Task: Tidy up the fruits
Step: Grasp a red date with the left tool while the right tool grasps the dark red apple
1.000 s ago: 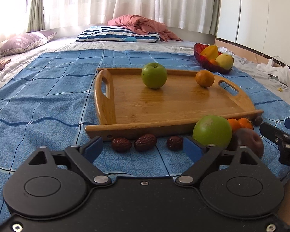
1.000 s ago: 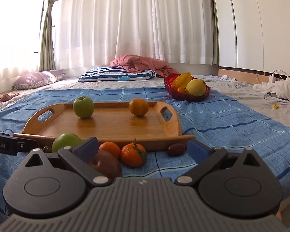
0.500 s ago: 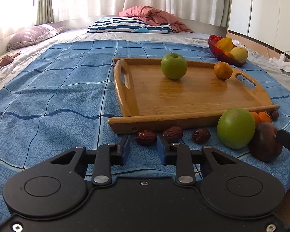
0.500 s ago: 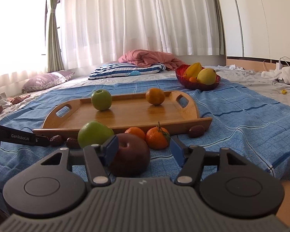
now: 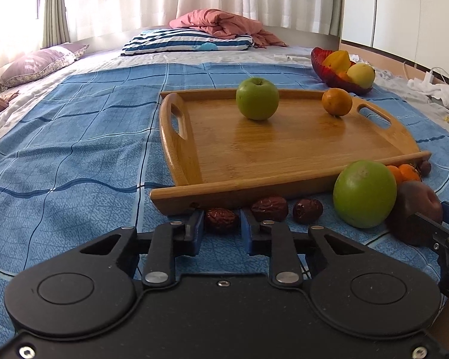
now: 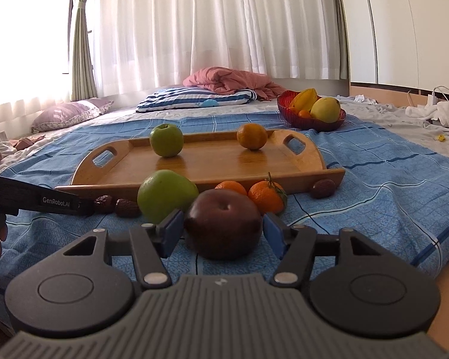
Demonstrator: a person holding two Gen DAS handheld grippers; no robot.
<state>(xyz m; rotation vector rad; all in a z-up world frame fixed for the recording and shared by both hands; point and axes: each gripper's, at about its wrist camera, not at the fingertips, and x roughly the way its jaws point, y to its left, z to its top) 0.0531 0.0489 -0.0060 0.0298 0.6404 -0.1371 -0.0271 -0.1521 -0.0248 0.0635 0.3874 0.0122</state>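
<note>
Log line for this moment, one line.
left tool shut on red date | right tool jaws just closing, pads against dark red apple | tray holds green apple, orange

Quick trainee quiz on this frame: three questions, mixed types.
1. True or false: the tray holds only a green apple and an orange.
2. What is between the left claw pads? A date, B mandarin, C starfruit.
3. Fill in: the dark red apple rests on the blue ____.
Key: 1 true; 2 A; 3 blanket.
</note>
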